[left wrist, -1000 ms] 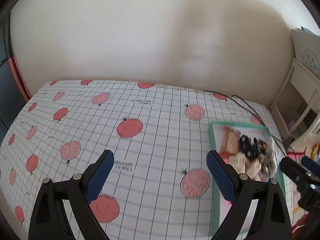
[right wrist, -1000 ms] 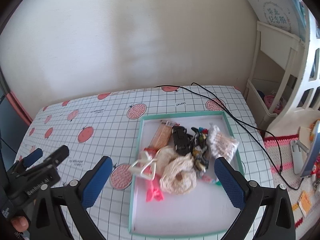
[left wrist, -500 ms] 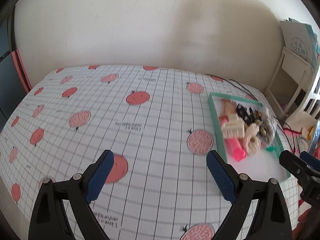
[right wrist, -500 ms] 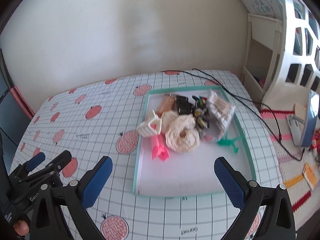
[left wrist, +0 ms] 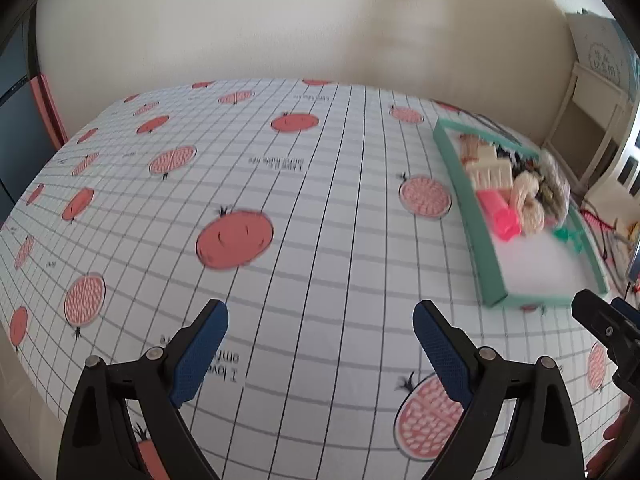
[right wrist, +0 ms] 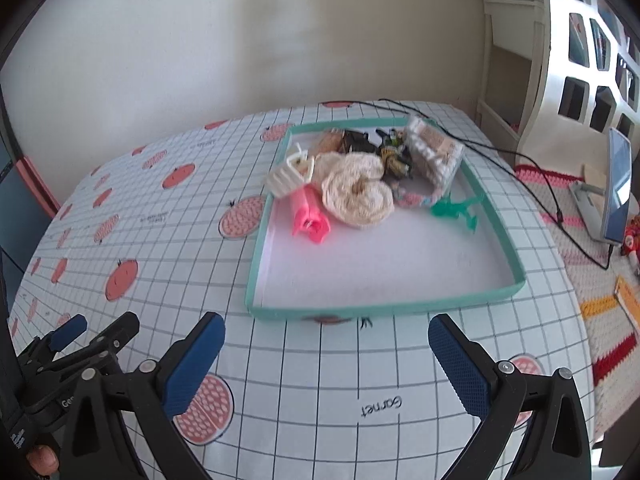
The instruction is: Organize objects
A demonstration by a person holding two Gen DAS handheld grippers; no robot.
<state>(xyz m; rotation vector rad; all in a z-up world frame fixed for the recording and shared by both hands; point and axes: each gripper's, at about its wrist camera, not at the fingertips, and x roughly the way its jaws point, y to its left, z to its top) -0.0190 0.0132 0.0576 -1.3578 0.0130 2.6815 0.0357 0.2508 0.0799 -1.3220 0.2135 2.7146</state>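
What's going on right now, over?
Both tongs, left and right, open and empty above the tablecloth. Teal tray ahead of the right one, items heaped at its far end. Nothing between tongs and tray.

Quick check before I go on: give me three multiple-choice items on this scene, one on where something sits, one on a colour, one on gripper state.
1. Where do the items lie in the tray?
A. far end
B. near end
C. spread evenly

2. What colour is the tray's rim?
A. red
B. teal
C. black

3. How is the right gripper?
A. shut on the yarn
B. open, holding nothing
C. shut, holding nothing

Answers:
1 A, the cream yarn and pink roll crowd the far end, the near floor bare.
2 B, the wall is teal.
3 B, its blue pads stand wide apart.
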